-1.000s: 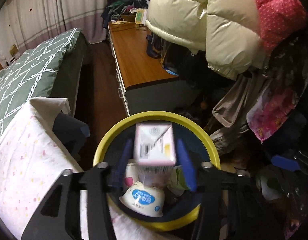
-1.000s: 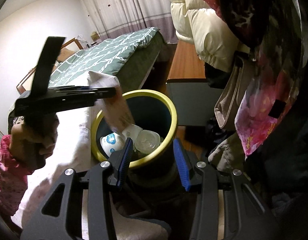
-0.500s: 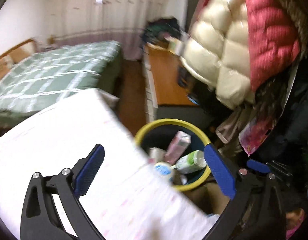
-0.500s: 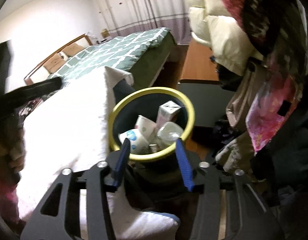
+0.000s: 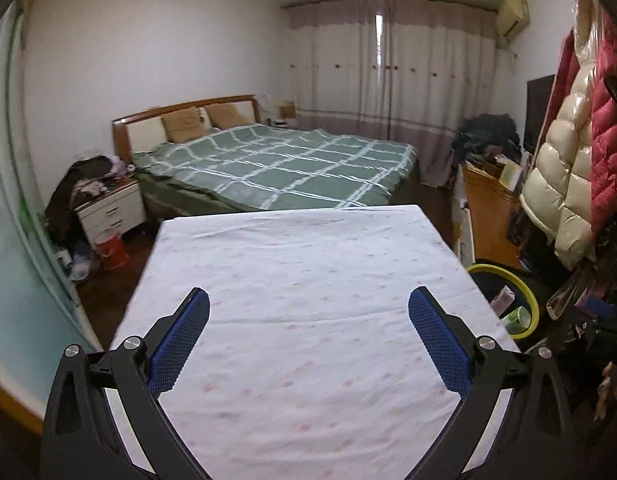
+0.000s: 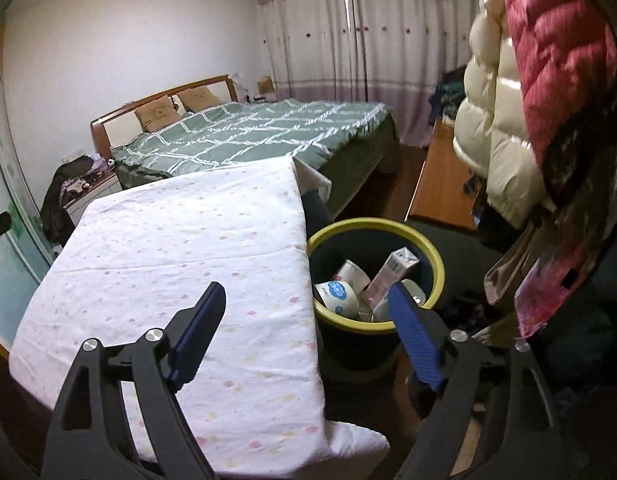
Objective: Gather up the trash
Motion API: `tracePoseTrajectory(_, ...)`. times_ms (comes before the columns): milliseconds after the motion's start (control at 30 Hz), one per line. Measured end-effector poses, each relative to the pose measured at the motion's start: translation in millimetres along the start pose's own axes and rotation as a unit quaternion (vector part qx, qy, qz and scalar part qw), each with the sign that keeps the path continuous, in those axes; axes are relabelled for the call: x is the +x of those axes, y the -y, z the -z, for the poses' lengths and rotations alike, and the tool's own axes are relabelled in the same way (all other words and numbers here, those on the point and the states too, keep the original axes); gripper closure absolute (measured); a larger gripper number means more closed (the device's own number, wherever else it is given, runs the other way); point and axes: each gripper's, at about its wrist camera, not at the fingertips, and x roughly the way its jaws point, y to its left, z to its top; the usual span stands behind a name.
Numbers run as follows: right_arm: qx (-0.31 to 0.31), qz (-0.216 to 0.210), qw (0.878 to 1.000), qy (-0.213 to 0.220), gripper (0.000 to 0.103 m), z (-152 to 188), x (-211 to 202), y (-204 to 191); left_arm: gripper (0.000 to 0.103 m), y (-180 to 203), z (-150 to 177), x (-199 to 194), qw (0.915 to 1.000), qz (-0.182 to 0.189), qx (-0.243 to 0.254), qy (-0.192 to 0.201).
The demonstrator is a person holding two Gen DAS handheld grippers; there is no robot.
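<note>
The left gripper point(image 5: 308, 332) is hovering over the white sheet point(image 5: 308, 280), fingers spread wide and holding nothing. The right gripper point(image 6: 306, 320) is hanging likewise spread and empty beside the yellow-rimmed bin point(image 6: 432, 252), where a pink carton point(image 6: 390, 276) and cups point(image 6: 338, 294) are lying.

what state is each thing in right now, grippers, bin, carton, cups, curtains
left gripper: open, empty, over the white sheet
right gripper: open, empty
trash bin: upright, no lid, holding trash
pink carton: in the bin, leaning
white cup with blue label: in the bin, tipped on its side
curtains: drawn shut
bed: made, green checked cover spread flat
</note>
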Motion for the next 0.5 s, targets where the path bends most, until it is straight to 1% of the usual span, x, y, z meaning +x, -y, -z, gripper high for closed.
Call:
tracePoseTrajectory(100, 0.000, -0.004, 1.000, 0.009, 0.023, 3.5, -15.2, -6.0, 0.005, -19.0, 13.6, -21.4, 0.9999, -0.002, -0.016, 0.005)
tracePoseTrajectory(200, -0.005, -0.001, 1.000, 0.021, 0.020, 6.4, -33.0, -13.5, 0.005, -28.7, 27.2, -37.1, 0.9992, 0.018, -0.036, 0.003)
tracePoseTrajectory(333, -0.011, -0.008, 0.999, 0.042, 0.016, 9.8, -55.7, -21.2, 0.005, -27.6, 39.2, -49.0, 0.9987, 0.035, -0.038, 0.003)
tracePoseTrajectory(500, -0.016, -0.015, 0.998, 0.057, 0.016, 9.2, -66.6, -29.3, 0.005, -20.8, 45.3, -62.7, 0.9982, 0.051, -0.029, 0.015)
